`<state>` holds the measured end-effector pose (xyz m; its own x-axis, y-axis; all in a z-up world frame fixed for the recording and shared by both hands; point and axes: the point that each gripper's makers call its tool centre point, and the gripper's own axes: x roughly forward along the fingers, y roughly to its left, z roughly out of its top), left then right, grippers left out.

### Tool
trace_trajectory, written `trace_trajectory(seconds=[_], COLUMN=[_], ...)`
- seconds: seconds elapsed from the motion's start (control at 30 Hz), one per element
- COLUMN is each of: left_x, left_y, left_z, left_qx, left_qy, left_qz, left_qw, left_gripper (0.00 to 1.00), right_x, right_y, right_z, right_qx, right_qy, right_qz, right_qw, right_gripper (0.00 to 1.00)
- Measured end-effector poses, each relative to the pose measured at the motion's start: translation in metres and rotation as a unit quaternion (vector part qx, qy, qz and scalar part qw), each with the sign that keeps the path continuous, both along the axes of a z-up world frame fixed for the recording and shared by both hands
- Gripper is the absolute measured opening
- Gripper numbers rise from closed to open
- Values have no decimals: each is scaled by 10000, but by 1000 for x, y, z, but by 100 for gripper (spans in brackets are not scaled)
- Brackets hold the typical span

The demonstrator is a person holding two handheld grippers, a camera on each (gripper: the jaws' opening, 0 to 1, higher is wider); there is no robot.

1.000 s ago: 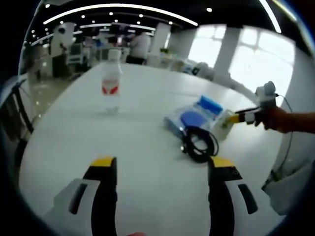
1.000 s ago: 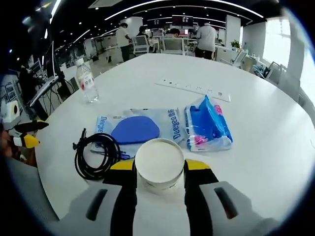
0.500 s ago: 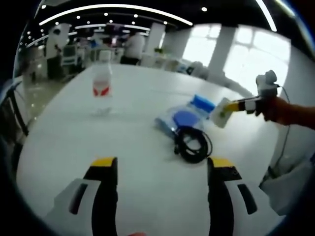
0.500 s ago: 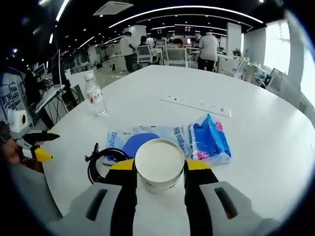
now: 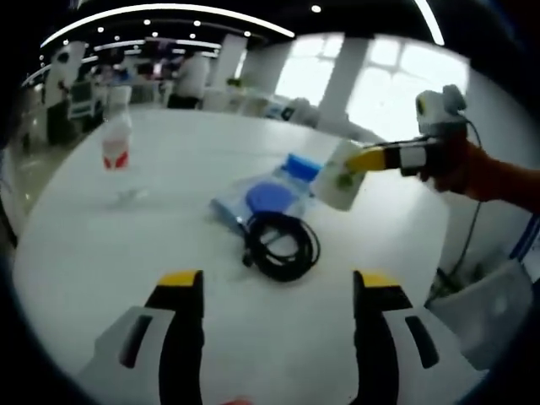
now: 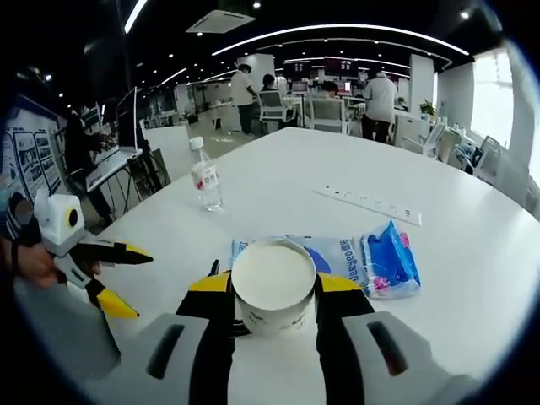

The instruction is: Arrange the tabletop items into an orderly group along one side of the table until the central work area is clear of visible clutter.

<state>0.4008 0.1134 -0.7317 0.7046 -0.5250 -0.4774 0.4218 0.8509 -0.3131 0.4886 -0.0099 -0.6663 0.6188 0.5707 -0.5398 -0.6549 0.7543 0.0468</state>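
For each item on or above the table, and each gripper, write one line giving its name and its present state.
Paper cup: clamped in the right gripper, held above the table.
Right gripper: shut on the cup.
Left gripper: open, holding nothing.
Water bottle: upright, cap on.
Black cable: coiled, lying flat.
Blue tissue pack: lying flat.
Clear bag with blue pad: lying flat.
Power strip: flat on the table.

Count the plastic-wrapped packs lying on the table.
2: the clear pack with a blue oval beside the coiled cable, and the blue tissue pack next to it.
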Motion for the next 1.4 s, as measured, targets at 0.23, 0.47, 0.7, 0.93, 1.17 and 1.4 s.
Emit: trace_trajectory(seconds=[0.23,0.47,0.7,0.93,1.17,1.4], left_x=[7,20,25,32,35,36], left_y=[-33,-49,-56,-60,-52,-47], left_z=[15,27,28,37,44,48], left_qx=[-866,-1123,-1130,-1288,-1291,-1335], left_qy=[62,-46,-102,-257,-431,-510], left_qz=[-126,-198,-290,-216,-105,-74], left_qw=[9961,9935,9931,9911,9906,9897], left_gripper=[62,61,56,40,24,16], right_x=[-12,-21,-30,-35,-38,-36], right_y=[19,32,45,57,60,55], right_z=[20,34,41,40,38,36], right_qx=[246,407,435,441,419,435], right_qy=[-105,-165,-188,-155,-112,-41], right_qz=[119,208,328,440,484,463], right_qw=[9996,9988,9983,9979,9979,9980], right_gripper=[36,36,36,36,36,36])
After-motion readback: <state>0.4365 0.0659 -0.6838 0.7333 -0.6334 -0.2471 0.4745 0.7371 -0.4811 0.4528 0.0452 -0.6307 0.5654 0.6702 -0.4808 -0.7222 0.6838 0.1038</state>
